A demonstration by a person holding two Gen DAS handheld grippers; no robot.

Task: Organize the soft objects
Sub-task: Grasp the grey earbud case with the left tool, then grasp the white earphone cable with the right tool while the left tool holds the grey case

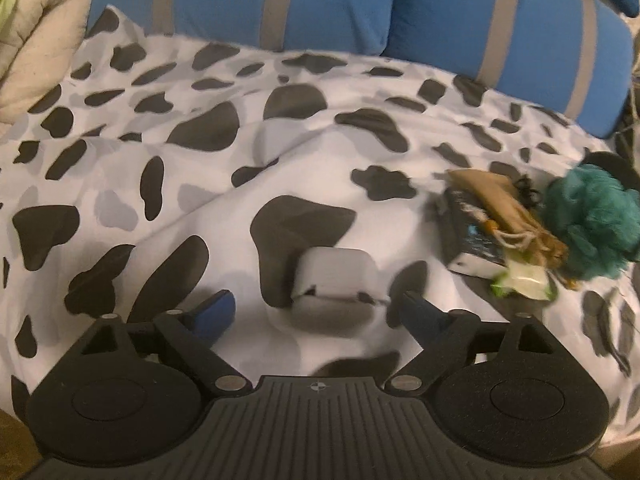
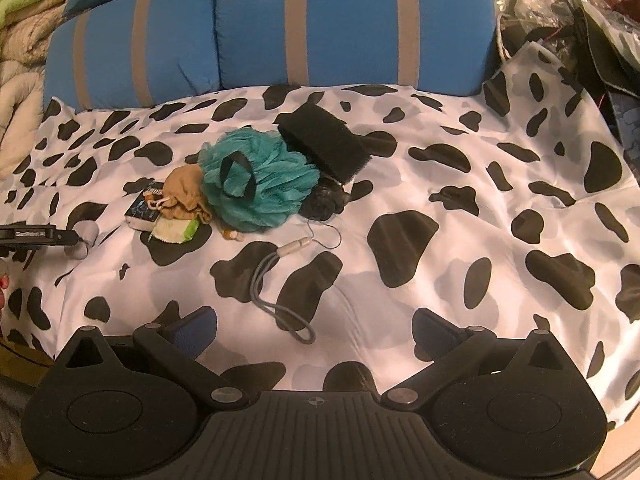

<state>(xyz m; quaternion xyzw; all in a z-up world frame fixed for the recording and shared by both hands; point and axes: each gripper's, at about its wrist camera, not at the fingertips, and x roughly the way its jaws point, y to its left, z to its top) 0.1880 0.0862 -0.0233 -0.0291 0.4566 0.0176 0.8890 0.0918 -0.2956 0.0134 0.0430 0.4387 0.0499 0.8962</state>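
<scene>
A teal bath pouf (image 2: pixel 256 184) is seen on the cow-print cover (image 2: pixel 440 208), touched by a tan pouch (image 2: pixel 186 196) and a black sponge (image 2: pixel 324 140); a grey cord (image 2: pixel 276 280) lies just in front. The left gripper (image 1: pixel 320 312) is held with jaws wide around a pale grey block (image 1: pixel 334 280), not pressing it. The right gripper (image 2: pixel 316 324) is spread wide, holding nothing.

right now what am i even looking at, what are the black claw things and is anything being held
The black claws are two hand-held grippers, each with a camera looking along its fingers. One picture is from the left gripper, the other from the right gripper. Both point down at a bed with a cow-print cover and blue pillows. On it lie a teal loofah, a black sponge, a tan pouch, a small box and a grey cord. The left gripper stands open around a small white object, not pressing it. The right gripper is open and empty.
</scene>
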